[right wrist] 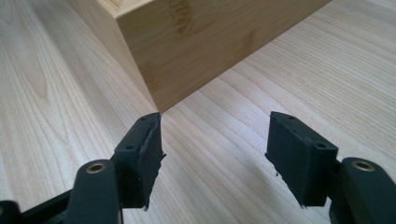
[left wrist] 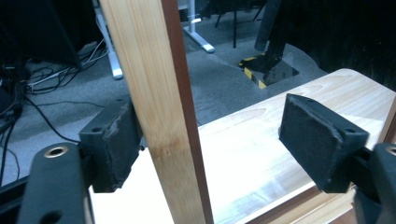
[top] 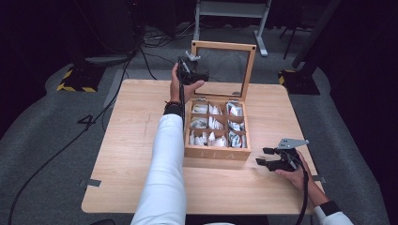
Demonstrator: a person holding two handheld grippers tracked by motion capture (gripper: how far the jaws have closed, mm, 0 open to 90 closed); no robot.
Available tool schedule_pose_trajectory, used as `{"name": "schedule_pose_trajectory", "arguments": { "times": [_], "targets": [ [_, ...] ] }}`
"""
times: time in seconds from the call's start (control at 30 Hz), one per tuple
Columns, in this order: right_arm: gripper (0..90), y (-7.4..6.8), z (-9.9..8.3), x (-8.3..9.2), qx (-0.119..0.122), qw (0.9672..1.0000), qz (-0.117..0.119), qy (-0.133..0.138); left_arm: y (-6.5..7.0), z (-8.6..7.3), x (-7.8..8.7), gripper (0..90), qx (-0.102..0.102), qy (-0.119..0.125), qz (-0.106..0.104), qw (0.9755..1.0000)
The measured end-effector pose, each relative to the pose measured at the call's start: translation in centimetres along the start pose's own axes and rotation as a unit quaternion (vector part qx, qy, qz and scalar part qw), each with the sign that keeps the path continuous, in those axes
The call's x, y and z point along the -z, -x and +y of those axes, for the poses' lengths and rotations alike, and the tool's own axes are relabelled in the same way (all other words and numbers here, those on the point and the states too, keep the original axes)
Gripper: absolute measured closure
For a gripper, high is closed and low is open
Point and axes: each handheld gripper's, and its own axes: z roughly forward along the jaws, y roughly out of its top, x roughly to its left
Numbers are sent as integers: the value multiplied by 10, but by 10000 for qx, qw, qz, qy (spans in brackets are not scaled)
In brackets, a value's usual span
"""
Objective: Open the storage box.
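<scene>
Holding the left gripper (top: 199,77) up at the raised lid (top: 223,46) of the tea box (top: 217,152), you have its jaws standing apart around the lid's near side rail (left wrist: 159,116): one rough black pad (left wrist: 116,147) seems to touch the pale wood, the other stands well clear, so nothing is clamped. Straddling the rail that way looks meant to steady or swing the lid, which stands upright at the box's far edge, toward the far edge of the table (top: 136,140). The lid is a slim bamboo frame around a clear pane.

Your right gripper (top: 265,157) rests low by the box's near right corner, jaws wide open on bare table, likely ready to brace the box. The box sits mid-table, slightly right, its square compartments packed with white paper sachets (top: 211,124). Its walls are smooth, flat-grained bamboo with crisp corners.
</scene>
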Motion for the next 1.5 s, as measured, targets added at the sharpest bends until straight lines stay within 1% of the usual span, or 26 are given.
{"name": "schedule_pose_trajectory", "arguments": {
  "times": [0.03,0.1,0.17,0.27,0.33,0.37,0.43,0.5,0.53,0.57,0.6,0.7,0.73,0.77,0.8,0.87,0.9,1.0,1.07,1.2,1.23,1.27,1.37,1.4,1.43,1.5],
  "targets": [
    [364,0,0,0,0,10000,0,0,0,0,0,243,0,0,0,10000],
    [363,1,-1,0,-36,10000,2,-2,-2,-1,0,282,-41,-128,29,9999],
    [364,0,-1,-1,-30,10000,11,-34,-1,-2,0,281,-77,-170,42,9998],
    [366,-1,0,0,-7,10000,42,-14,-1,-4,0,295,-59,-182,30,9998],
    [366,-1,-1,0,-27,10000,19,-30,-2,-9,-1,314,-122,-278,34,9995],
    [366,-1,-1,0,-27,10000,19,-30,-2,-9,-1,319,-122,-278,34,9995],
    [366,0,-2,-1,-24,10000,20,-44,-3,-20,-5,319,-295,-521,-35,9982],
    [366,-1,-1,0,16,10000,-11,-54,-4,-27,-6,325,-280,-566,-117,9979],
    [365,-1,-1,0,22,10000,-20,-47,-4,-27,-6,323,-280,-566,-117,9979],
    [364,-1,-1,0,7,10000,-21,-38,-3,-33,-8,325,-327,-661,-138,9972],
    [364,-1,-2,0,7,10000,-25,-52,-3,-36,-9,326,-339,-695,-145,9969],
    [363,-1,-2,-1,17,10000,-41,-88,-2,-43,-9,318,-316,-721,-222,9967],
    [363,-1,-2,-1,17,10000,-41,-88,-2,-43,-9,318,-316,-721,-222,9967],
    [362,-1,-3,-1,18,10000,-46,-82,-3,-49,-8,318,-400,-812,-255,9956],
    [361,-1,-3,-1,6,9999,-43,-92,-3,-51,-7,315,-434,-867,-281,9949],
    [360,-1,-4,-2,13,9999,-53,-121,-5,-57,-5,272,-465,-905,-293,9944],
    [360,-1,-4,-2,9,9999,-45,-130,-6,-60,-3,256,-403,-875,-295,9949],
    [357,-1,-5,-3,-6,9999,-59,-141,-12,-66,3,234,-290,-901,-357,9949],
    [354,-1,-5,-4,40,9998,-94,-177,-14,-69,8,230,-350,-958,-319,9943],
    [350,-1,-7,-6,38,9996,-104,-246,-18,-72,25,214,-472,-924,-383,9939],
    [349,-1,-7,-7,26,9996,-101,-264,-18,-72,25,212,-472,-924,-383,9939],
    [349,-1,-7,-7,23,9996,-108,-259,-19,-73,35,207,-560,-928,-415,9932],
    [346,-1,-7,-6,30,9996,-108,-271,-19,-76,52,196,-742,-919,-483,9918],
    [346,-1,-7,-6,22,9996,-109,-269,-19,-76,52,191,-742,-919,-483,9918],
    [346,-1,-7,-6,13,9996,-107,-266,-18,-79,63,182,-861,-945,-535,9904],
    [346,-1,-8,-6,8,9996,-110,-253,-18,-83,74,177,-944,-953,-546,9895]
  ]
}}
